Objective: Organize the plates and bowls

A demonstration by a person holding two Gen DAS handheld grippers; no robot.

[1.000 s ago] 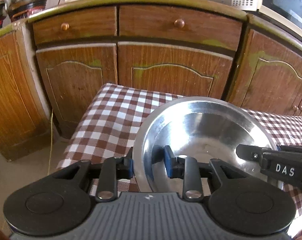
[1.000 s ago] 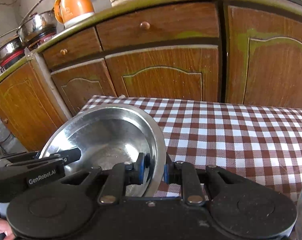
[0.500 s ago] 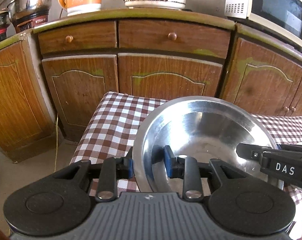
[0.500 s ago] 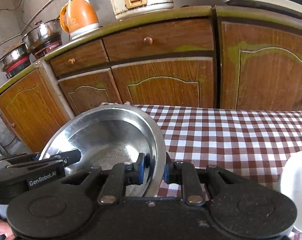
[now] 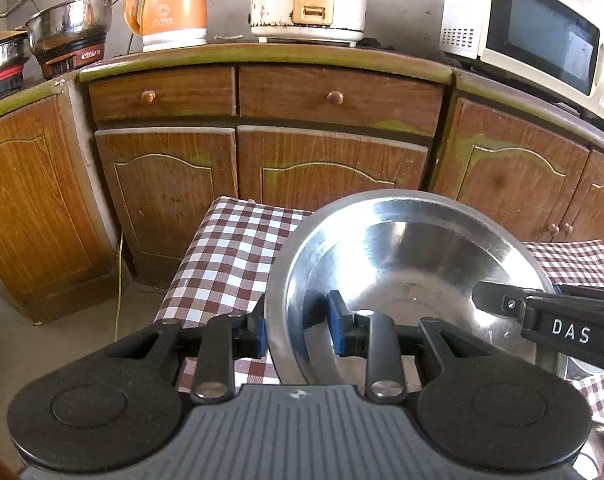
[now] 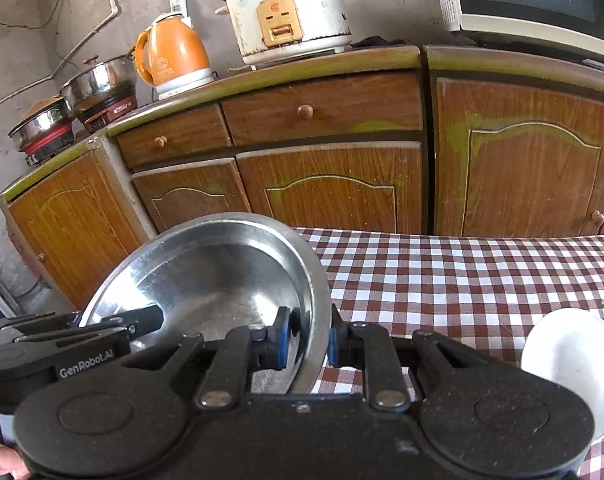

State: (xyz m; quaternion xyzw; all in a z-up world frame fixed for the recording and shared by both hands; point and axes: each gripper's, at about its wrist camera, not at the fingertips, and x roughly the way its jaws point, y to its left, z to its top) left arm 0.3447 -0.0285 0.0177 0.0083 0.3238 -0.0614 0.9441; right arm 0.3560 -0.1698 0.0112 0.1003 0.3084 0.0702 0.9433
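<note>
**Big Metal Bowl Goes Up, Held on Both Sides**

Both grippers and the steel bowl (image 5: pixel 413 276) have gone up since the picture from a second ago. Back then the cupboard doors filled the view. Now the orange kettle (image 5: pixel 168 8), the white rice cooker (image 5: pixel 307 0) and the microwave (image 5: pixel 529 36) on the counter all show. The bowl sits the same way between the fingers as it did before.

The bowl is in the air above the checked tablecloth (image 5: pixel 230 252), tipped a little toward the cameras. The left gripper (image 5: pixel 298 330) pinches the bowl's left rim, with one blue pad outside and one inside. The right gripper (image 6: pixel 305 340) pinches the right rim in the same way. Both sets of fingers are close together and squeeze the thin metal wall.

This bowl is hard and will not bend or squash. It is wide, so it may feel a bit heavy and want to swing. The metal is shiny and smooth, so it could slip out of the pads. It should not break if it drops, but it would bang loudly. The rim is the best place to hold it, one gripper on each side, just as now. Both hands should move together so the bowl does not twist.

A white bowl (image 6: pixel 569 364) sits on the cloth just to the right, so the steel bowl should stay clear of it.
</note>
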